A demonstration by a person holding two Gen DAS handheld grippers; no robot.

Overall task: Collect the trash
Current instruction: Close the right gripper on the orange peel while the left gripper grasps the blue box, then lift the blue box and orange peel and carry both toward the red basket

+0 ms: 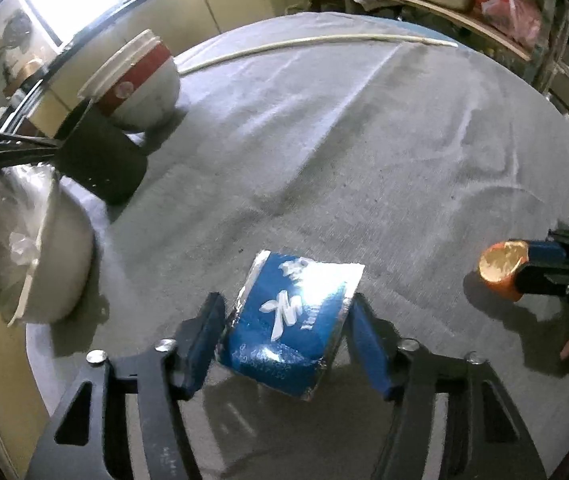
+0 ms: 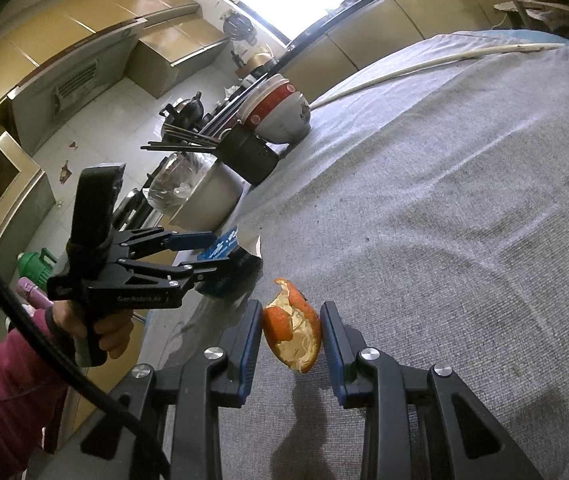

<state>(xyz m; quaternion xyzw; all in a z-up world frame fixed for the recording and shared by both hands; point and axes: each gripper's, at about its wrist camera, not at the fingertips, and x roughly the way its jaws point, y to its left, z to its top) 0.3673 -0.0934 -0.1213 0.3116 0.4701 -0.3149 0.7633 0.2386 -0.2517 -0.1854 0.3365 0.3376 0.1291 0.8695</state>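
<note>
Blue foil wrapper point(image 1: 288, 322): crumpled, white lettering, silver edges, tilted between the left gripper point(image 1: 284, 340) fingers.
Orange peel point(image 2: 293, 334): curled, pith showing, between the right gripper point(image 2: 292, 344) fingers.
</note>
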